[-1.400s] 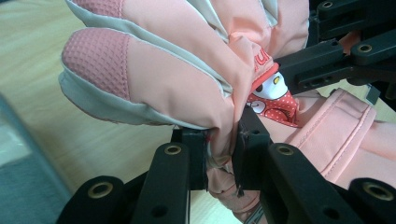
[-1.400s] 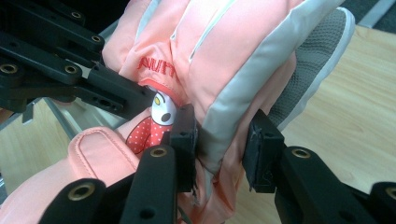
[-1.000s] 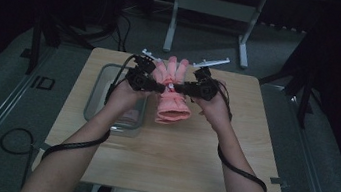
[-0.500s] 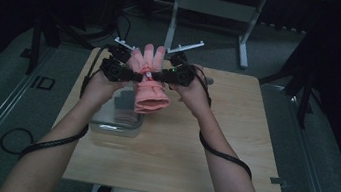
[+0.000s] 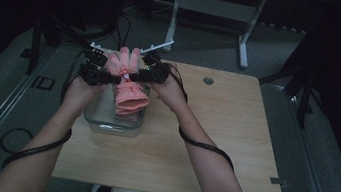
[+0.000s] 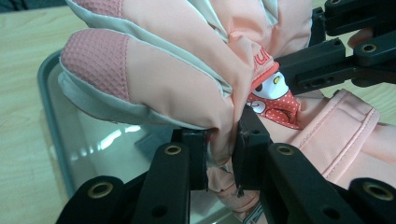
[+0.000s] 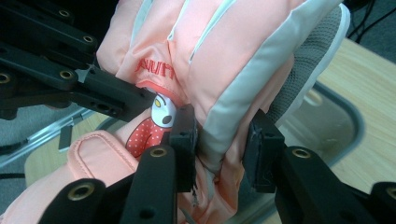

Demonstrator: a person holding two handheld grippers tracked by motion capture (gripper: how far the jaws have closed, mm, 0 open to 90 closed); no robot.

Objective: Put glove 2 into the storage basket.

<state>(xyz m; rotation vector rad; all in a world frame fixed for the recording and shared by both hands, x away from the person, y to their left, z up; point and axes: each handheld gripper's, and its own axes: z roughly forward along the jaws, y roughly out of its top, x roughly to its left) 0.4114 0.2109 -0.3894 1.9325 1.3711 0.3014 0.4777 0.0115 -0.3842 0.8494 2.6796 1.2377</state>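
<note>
In the high view we see a wooden worktop (image 5: 211, 147) with a small round hole (image 5: 208, 80) near its upper edge, right of centre. A clear container (image 5: 105, 117) with a grey rim sits at the left of the worktop, close to its left edge. Beyond the upper edge of the worktop stands a pale metal frame (image 5: 216, 6) on a grey floor, and dark stands flank the worktop at the left and right of the frame. Black cables trail from both forearms down toward the bottom of the frame.

The right half and the lower part of the worktop lie bare, so there is open room there. The container's walls and the near left edge crowd the space below our hands.

We hold a pink glove (image 5: 128, 87) up above the container, fingers pointing to the top of the frame and cuff hanging over the container's opening. The left tongs (image 6: 219, 158) pinch a fold of the glove's fabric at its side, with the container's glassy floor showing just beneath. The right tongs (image 7: 217, 149) pinch the opposite side along a grey-trimmed finger. A cartoon patch (image 6: 275, 95) on the glove sits between the two pairs of tongs, which face each other closely across it.
</note>
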